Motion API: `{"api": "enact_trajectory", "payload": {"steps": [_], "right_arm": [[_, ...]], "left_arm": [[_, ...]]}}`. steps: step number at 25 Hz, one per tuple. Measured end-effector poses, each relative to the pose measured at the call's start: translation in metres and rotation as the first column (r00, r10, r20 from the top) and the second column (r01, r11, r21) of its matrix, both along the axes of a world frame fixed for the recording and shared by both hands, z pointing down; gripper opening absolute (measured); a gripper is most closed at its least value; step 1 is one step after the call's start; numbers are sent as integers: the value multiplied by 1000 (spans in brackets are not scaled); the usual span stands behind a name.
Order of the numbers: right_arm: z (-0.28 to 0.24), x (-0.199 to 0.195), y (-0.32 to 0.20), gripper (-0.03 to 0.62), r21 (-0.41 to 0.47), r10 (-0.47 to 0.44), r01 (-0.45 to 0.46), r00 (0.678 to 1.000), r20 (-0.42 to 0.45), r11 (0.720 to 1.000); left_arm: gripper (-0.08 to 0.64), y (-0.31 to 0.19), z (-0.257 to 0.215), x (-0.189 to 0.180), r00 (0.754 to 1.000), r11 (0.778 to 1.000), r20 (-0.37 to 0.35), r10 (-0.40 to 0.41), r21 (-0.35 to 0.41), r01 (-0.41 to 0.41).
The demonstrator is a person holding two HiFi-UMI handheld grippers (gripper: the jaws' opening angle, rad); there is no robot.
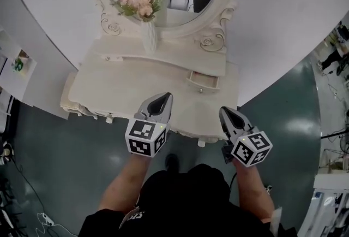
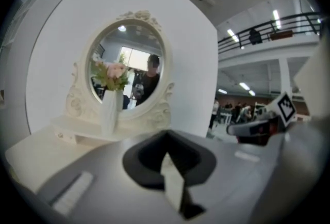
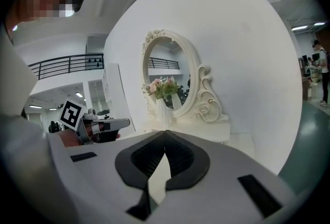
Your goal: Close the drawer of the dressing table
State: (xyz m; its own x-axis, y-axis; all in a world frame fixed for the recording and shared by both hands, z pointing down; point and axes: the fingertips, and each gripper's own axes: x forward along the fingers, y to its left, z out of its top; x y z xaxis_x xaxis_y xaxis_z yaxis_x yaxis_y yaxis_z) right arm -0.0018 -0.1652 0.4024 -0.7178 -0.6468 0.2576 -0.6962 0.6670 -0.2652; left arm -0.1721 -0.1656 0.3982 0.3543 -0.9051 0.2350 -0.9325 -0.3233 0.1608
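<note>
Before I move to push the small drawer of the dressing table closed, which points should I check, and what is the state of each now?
1. Target found: the small drawer stands pulled out at the back right of the dressing table: ok.
2. Left gripper jaws together, nothing between them: ok.
3. Right gripper jaws together, nothing between them: ok.
4. Contact with the drawer front: both grippers hang over the table's front edge, apart from the drawer: not ok.
5. Vase of flowers stands left of the drawer, off the push path: ok.
6. Drawer inside free of anything that would block it: cannot tell.
</note>
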Motion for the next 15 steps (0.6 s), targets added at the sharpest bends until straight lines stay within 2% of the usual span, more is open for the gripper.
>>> {"api": "enact_trajectory", "payload": {"steps": [5, 15], "right_arm": [[11, 11, -15, -6, -20, 28, -28, 1000, 5, 999], [26, 41, -47, -6, -62, 10, -8, 999, 31, 998]], "left_arm": [[9, -14, 18, 12, 1000, 999, 9, 30, -45, -30], [9, -42, 33, 55, 998, 993, 37, 55, -106, -51]]}}
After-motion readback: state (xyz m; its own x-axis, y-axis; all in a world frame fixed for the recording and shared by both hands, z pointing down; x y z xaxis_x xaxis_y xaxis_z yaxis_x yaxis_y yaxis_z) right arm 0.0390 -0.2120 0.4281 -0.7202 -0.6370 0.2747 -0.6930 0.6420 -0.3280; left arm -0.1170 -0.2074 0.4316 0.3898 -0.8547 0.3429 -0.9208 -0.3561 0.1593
